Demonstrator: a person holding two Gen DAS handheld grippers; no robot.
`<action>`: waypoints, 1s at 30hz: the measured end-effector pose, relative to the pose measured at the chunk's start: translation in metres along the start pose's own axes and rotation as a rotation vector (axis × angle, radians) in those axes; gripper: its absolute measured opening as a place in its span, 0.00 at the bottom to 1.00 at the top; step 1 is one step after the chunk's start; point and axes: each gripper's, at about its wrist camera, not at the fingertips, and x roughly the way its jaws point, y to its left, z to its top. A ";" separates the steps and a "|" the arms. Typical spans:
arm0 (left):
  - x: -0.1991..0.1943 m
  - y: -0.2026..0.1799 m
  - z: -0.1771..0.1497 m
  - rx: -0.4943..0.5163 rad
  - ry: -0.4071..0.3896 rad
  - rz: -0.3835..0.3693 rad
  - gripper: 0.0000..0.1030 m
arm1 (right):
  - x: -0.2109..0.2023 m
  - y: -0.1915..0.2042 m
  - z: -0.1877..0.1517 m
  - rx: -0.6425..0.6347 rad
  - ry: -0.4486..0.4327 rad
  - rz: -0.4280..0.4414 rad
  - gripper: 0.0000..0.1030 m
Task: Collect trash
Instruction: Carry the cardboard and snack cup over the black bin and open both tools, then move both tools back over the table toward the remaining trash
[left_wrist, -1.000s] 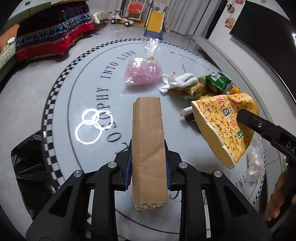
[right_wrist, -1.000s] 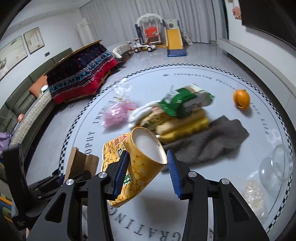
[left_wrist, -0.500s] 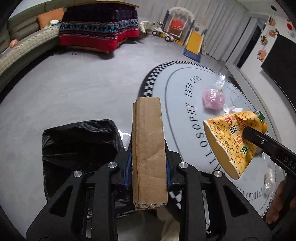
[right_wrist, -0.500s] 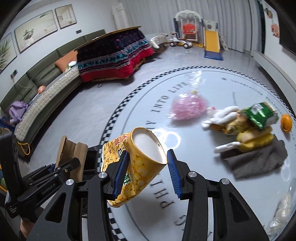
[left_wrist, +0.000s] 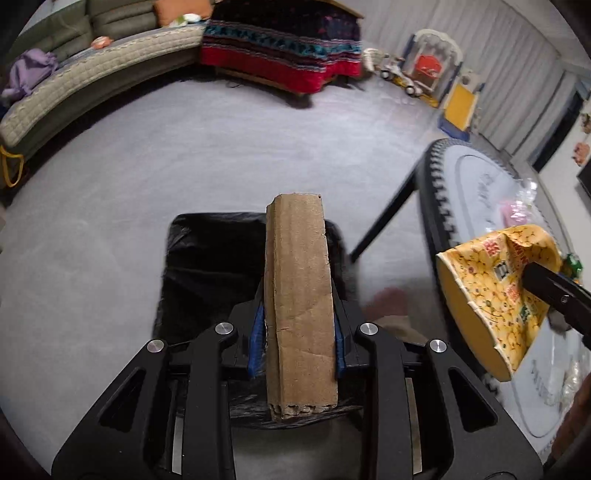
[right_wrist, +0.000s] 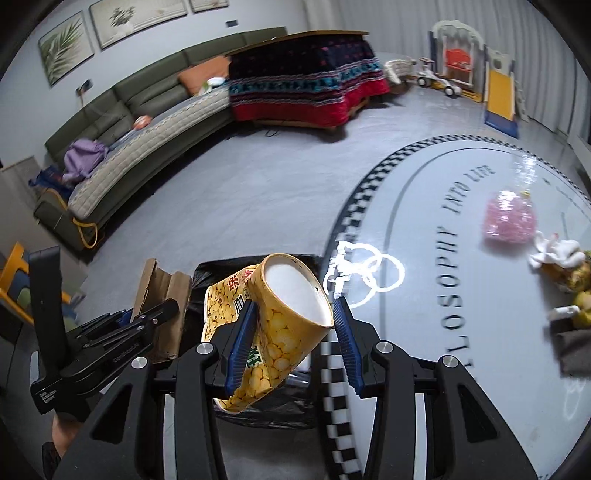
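Over the black bag (left_wrist: 207, 273), the left gripper (left_wrist: 298, 332) pinched the cardboard (left_wrist: 299, 295), its jaws opening. The right gripper (right_wrist: 293, 341) clamped the yellow cup (right_wrist: 273, 332) above the bag's edge.

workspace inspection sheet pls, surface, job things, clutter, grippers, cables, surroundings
surface: grey floor beside a round mat with a checkered edge and lettering
job's things: black trash bag open on the floor; folded cardboard piece; crushed yellow paper cup
clutter: pink bag, white cloth, yellow packets and a grey cloth at the mat's right edge
grippers: left gripper over the bag, jaws opening with the cardboard between them; right gripper pinches the cup wall, one pad inside and one outside
cables: nothing seen
surroundings: green sofa, patterned blanket over a low table, toy slide
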 end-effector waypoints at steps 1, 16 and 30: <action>0.002 0.007 -0.002 -0.010 0.009 0.016 0.28 | 0.006 0.007 0.001 -0.010 0.008 0.010 0.43; -0.015 0.042 -0.011 -0.061 -0.045 0.112 0.94 | 0.037 0.034 0.007 -0.050 0.028 0.014 0.64; -0.012 -0.031 0.001 0.058 -0.031 0.022 0.94 | -0.012 -0.042 0.005 0.069 -0.040 -0.059 0.64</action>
